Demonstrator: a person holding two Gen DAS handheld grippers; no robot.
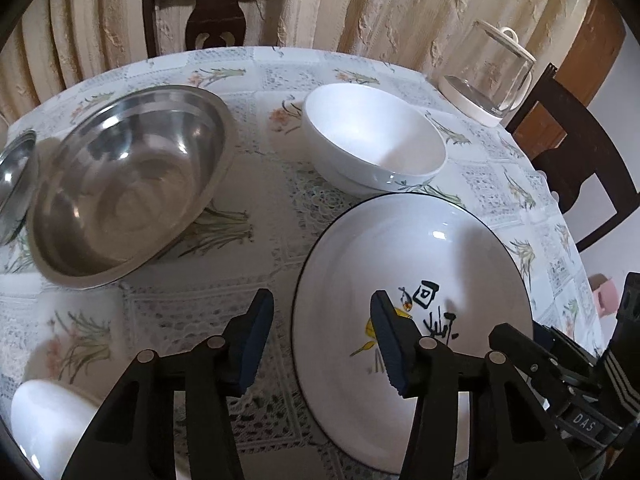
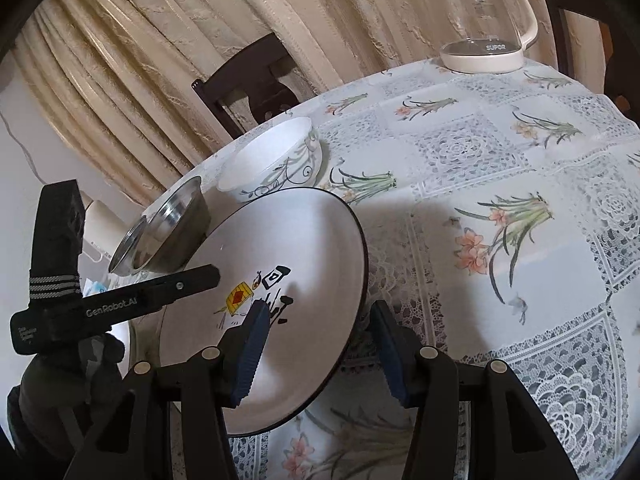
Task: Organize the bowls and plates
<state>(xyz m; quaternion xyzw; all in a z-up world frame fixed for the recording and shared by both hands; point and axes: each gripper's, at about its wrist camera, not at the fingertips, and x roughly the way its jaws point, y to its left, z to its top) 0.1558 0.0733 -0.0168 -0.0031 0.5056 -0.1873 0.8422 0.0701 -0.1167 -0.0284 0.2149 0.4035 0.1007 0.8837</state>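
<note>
Covering the round counter (image 1: 256, 184), a floral lace-print cloth carries the dishes awaiting sorting. A wide steel bowl (image 1: 128, 180) rests at the left, with the edge of a second steel dish (image 1: 16, 176) just beside it. Nearest the cameras lies the painted plate (image 1: 412, 272), white with a thin dark rim and a brushed yellow-and-black motif at its centre. Behind it stands a white china bowl (image 1: 372, 136), close to the plate's far rim, and another white dish (image 1: 48, 420) shows at the lower left corner. A glass kettle (image 2: 484, 20) sits at the far edge, well apart from the rest.

Glazed ceramic of this kind is likely stiff, fairly heavy, slick and easily chipped; the rim looks the sensible place to pinch the plate, one finger above and one below.

Both claws stand wide, holding nothing. In its own view the left claw (image 1: 322, 338) straddles the plate's left rim, one blue pad (image 1: 390, 344) over the painted centre, the other (image 1: 256, 340) over the cloth. Seen from the right wrist camera, the right claw (image 2: 318, 350) brackets the opposite rim in the same way, one pad over the plate and one over the cloth. Whether any pad actually touches the glaze cannot be told.
</note>
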